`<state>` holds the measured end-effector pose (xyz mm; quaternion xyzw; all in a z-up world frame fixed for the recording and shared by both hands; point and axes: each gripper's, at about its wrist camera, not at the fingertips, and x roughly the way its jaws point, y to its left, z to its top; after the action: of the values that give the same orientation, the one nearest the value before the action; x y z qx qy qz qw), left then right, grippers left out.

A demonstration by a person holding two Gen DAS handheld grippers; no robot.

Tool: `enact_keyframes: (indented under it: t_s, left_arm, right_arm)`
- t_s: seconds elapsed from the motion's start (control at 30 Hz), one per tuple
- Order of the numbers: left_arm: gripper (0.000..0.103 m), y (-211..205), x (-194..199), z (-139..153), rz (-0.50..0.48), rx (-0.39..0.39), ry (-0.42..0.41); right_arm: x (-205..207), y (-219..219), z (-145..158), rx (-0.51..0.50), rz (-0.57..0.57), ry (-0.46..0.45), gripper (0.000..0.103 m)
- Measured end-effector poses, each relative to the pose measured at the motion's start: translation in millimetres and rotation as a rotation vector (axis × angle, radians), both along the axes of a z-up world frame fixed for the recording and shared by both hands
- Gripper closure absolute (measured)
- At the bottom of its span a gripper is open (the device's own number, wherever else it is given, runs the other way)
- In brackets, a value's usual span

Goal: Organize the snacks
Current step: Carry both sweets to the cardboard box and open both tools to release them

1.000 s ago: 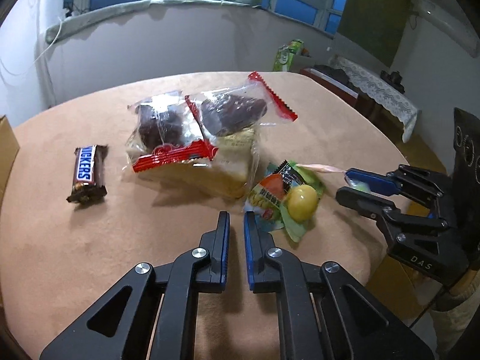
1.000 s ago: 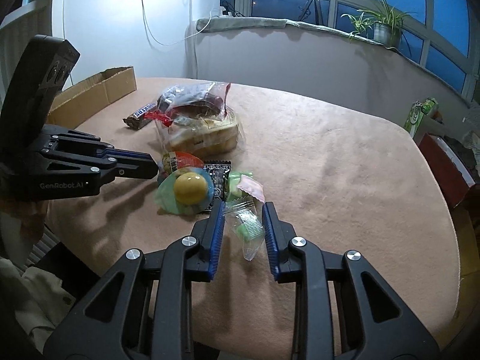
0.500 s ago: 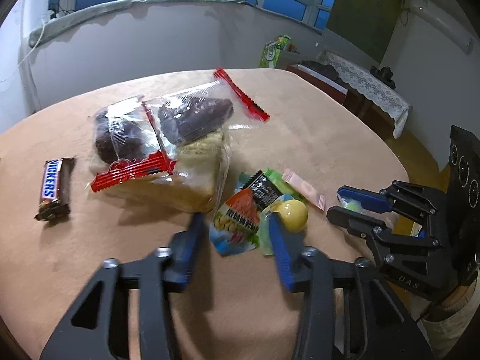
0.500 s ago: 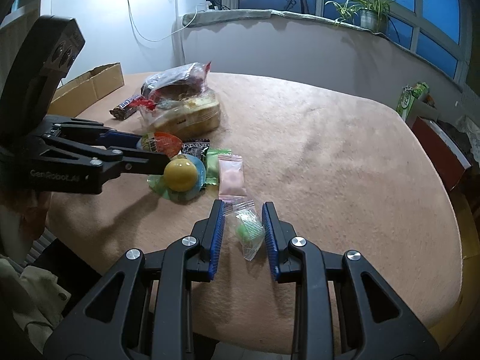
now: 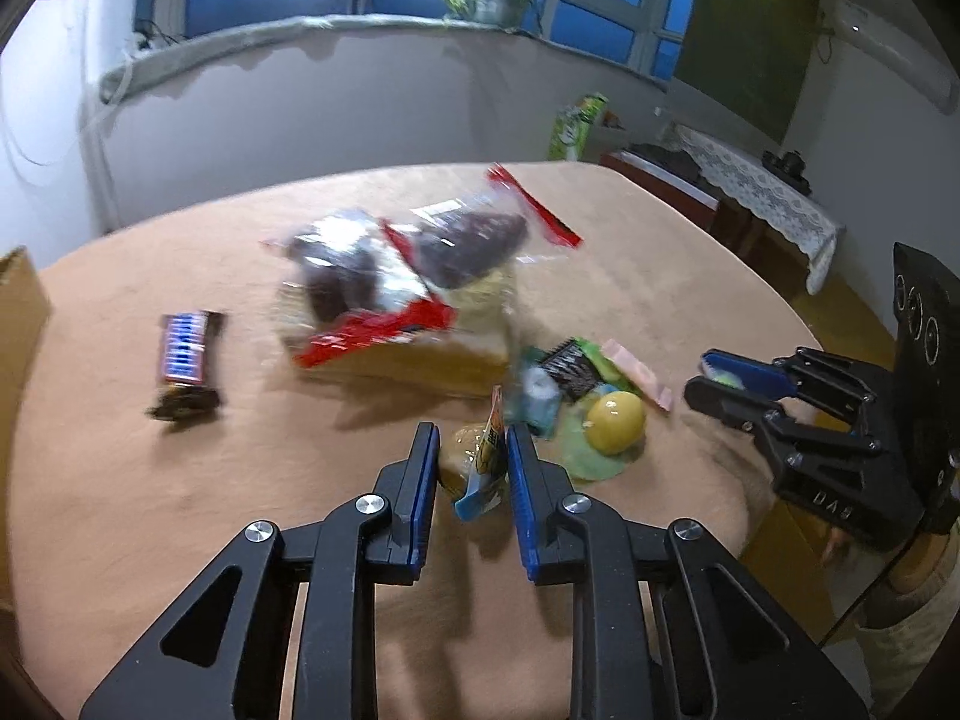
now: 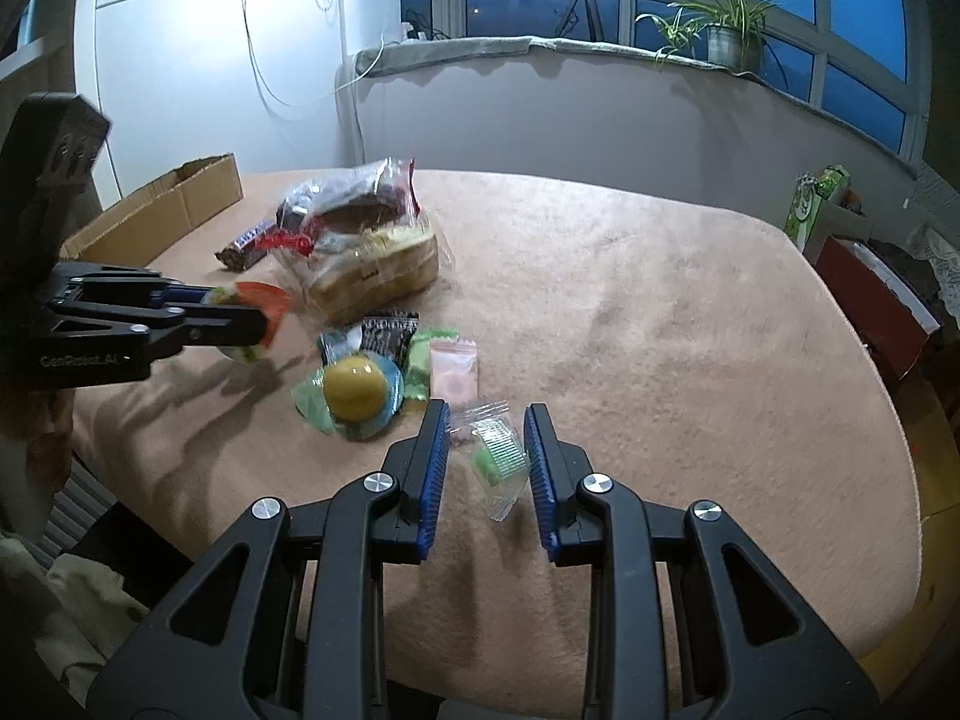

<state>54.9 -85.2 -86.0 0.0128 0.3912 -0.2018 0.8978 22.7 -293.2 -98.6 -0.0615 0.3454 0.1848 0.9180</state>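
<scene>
In your left wrist view, your left gripper (image 5: pixel 468 456) sits low at centre, its blue-padded jaws pinched onto a small orange-and-blue snack packet (image 5: pixel 483 468) held just above the tan tablecloth (image 5: pixel 180 510). Right of it lies a yellow ball-shaped candy in a clear green wrapper (image 5: pixel 615 415), with a black sachet (image 5: pixel 567 369) and a pink sachet (image 5: pixel 636 373) just beyond. A clear bag of sliced bread topped by red-edged packs of dark fruit (image 5: pixel 408 306) fills mid-frame, blurred; a blue-labelled chocolate bar (image 5: pixel 186 363) lies at left. Your right gripper (image 5: pixel 708 378) enters from the right edge

In your right wrist view, your right gripper (image 6: pixel 486 450) has its jaws narrowly parted around a clear wrapper of green candy (image 6: pixel 495 459), touching on both sides. The left gripper (image 6: pixel 258 315) holds its packet at middle left, above the cloth. A brown cardboard box (image 6: pixel 174 213) stands in the upper left
</scene>
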Motion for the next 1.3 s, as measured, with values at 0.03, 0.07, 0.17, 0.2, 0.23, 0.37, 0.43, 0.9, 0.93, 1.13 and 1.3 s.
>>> enact_keyframes:
  t_s: [0.03,0.07,0.17,0.2,0.23,0.37,0.43,0.9,0.93,1.13,1.3]
  left_arm:
    - [0.082,3.0,-1.5,3.4,0.011,0.002,-0.013]
    - [0.082,7.8,-2.9,8.0,0.025,0.005,-0.027]
    - [0.082,13.8,-1.6,17.0,0.044,0.014,-0.055]
    - [0.082,15.1,-2.3,20.9,0.049,0.021,-0.068]
    - [0.082,17.5,-3.3,27.4,0.054,0.027,-0.087]
    - [0.082,23.1,-10.8,52.9,0.062,0.041,-0.166]
    - [0.082,25.4,-14.6,62.8,0.067,0.045,-0.199]
    - [0.082,53.2,-37.1,85.9,0.118,0.041,-0.270]
    - [0.082,57.6,-38.3,86.4,0.125,0.043,-0.275]
    - [0.082,91.0,-43.7,90.5,0.184,0.043,-0.291]
    - [0.082,130.5,-49.1,92.1,0.262,0.052,-0.298]
  right_arm:
    - [0.1,0.4,1.9,0.000,-0.005,-0.004,0.076]
    - [0.5,0.6,4.2,0.004,-0.010,-0.008,0.076]
    - [1.9,2.0,14.0,0.019,-0.025,-0.021,0.076]
    - [2.5,3.3,19.1,0.020,-0.030,-0.029,0.076]
    - [2.8,4.6,23.3,0.019,-0.029,-0.036,0.076]
    - [2.7,13.9,48.5,0.022,-0.021,-0.083,0.076]
    - [1.4,17.8,60.3,0.022,-0.018,-0.107,0.076]
    - [-13.8,62.0,97.2,0.008,0.052,-0.162,0.076]
    - [-13.6,66.6,97.3,0.007,0.061,-0.161,0.076]
    - [-6.5,114.5,102.7,0.007,0.142,-0.158,0.076]
    - [-3.5,168.2,103.8,0.004,0.237,-0.158,0.076]
